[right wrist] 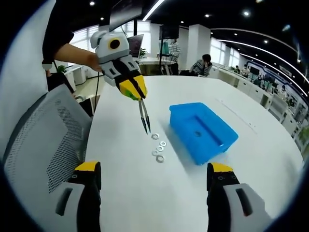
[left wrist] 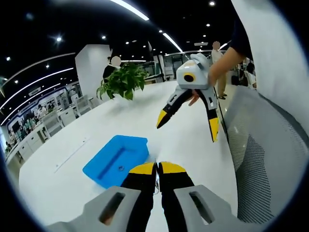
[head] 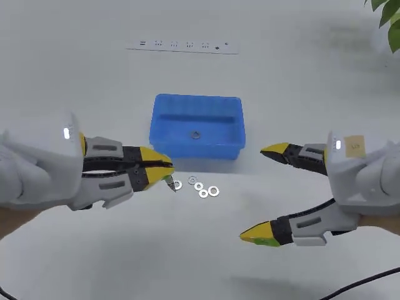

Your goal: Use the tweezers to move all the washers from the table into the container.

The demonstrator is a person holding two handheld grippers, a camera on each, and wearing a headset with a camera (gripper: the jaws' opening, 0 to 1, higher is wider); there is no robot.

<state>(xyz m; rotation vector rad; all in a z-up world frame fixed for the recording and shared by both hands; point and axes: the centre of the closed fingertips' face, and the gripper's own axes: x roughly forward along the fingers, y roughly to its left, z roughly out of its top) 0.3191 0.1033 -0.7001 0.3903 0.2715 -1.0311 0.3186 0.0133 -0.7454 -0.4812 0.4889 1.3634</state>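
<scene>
Several metal washers [head: 199,186] lie in a loose cluster on the white table, just in front of the blue container [head: 164,125]. One washer [head: 195,134] rests inside it. My left gripper [head: 169,167] is shut on the tweezers [head: 170,182], whose tips hover at the left end of the cluster, close to the nearest washer. In the right gripper view the tweezers [right wrist: 144,116] point down toward the washers [right wrist: 160,158]. To the right of the cluster, my right gripper [head: 265,194] is wide open and holds nothing. The left gripper view shows the container [left wrist: 108,166] beyond my shut jaws.
A white power strip [head: 182,46] lies at the far side of the table. Plant leaves [head: 390,19] hang in at the top right. A black cable [head: 362,282] crosses the near right corner. A grey mesh chair [right wrist: 48,130] stands beside the table.
</scene>
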